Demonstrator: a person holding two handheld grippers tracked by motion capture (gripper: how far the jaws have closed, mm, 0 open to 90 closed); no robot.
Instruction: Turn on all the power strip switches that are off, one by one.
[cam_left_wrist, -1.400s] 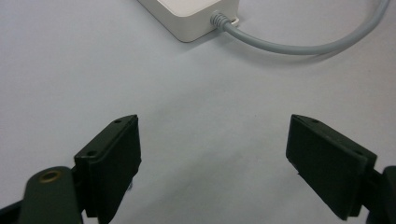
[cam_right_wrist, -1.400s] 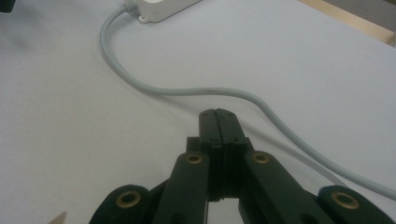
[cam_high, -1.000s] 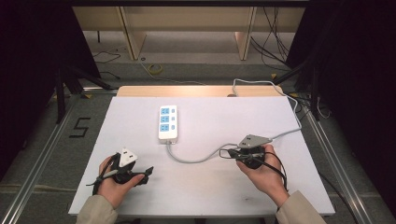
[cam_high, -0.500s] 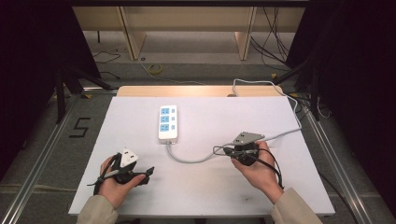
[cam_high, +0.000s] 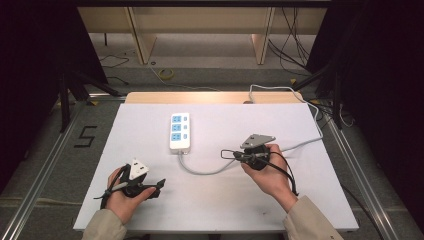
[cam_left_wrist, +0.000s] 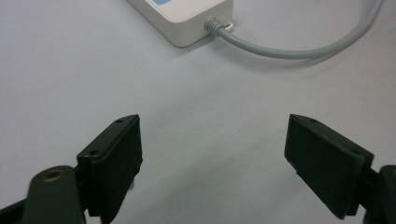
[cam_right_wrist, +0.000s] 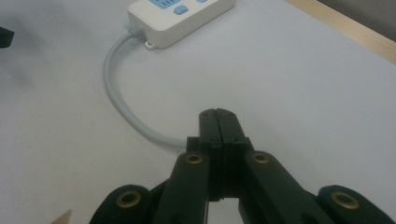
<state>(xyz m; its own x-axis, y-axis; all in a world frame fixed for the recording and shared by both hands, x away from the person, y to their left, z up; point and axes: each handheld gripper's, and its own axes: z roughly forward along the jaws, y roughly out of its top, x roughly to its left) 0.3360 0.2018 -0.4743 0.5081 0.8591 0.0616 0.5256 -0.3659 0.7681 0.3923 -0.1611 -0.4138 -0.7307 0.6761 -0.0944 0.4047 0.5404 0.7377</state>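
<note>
Where its grey cable (cam_high: 207, 171) curves off: white power strip (cam_high: 179, 131), blue sockets.

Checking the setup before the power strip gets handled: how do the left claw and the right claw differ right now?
The left claw has its jaws spread wide with nothing between them; the right claw has its jaws pressed together, also holding nothing. In the high view, the left claw sits near the table's front left corner, away from the grey cable; the right claw hovers right by that cable. Both point toward the power strip.

White power strip (cam_high: 179, 131) w/ blue sockets lies flat mid-table; grey cord (cam_high: 210, 170) curves off its near end.
</note>
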